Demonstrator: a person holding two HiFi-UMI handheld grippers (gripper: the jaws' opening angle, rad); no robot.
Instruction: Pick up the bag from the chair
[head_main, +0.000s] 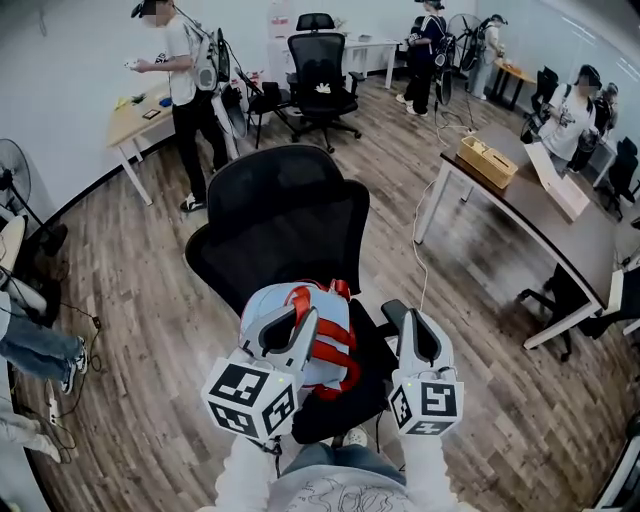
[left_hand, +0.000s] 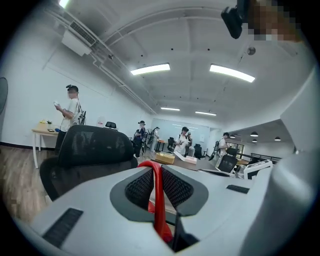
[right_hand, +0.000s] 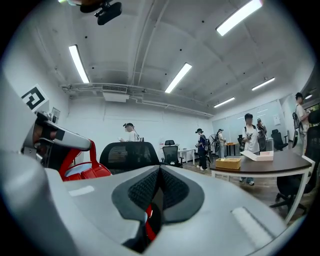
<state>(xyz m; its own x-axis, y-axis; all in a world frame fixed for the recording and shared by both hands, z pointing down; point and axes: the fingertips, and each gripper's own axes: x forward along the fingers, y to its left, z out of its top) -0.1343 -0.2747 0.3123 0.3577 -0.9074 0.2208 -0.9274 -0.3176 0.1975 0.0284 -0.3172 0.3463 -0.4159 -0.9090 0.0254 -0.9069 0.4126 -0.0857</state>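
Underfoot, wood-plank floor (head_main: 150, 290) surrounds a black mesh chair (head_main: 285, 225), over whose seat left tongs (head_main: 290, 326) and right tongs (head_main: 420, 326) each clench a pale-blue bag's (head_main: 262, 300) red strap (left_hand: 158, 200).

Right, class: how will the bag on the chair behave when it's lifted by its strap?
Probably floppy: the bag looks like soft fabric, so it should sag below the red strap pinched in the left gripper. It may swing, hanging from that thin strap.
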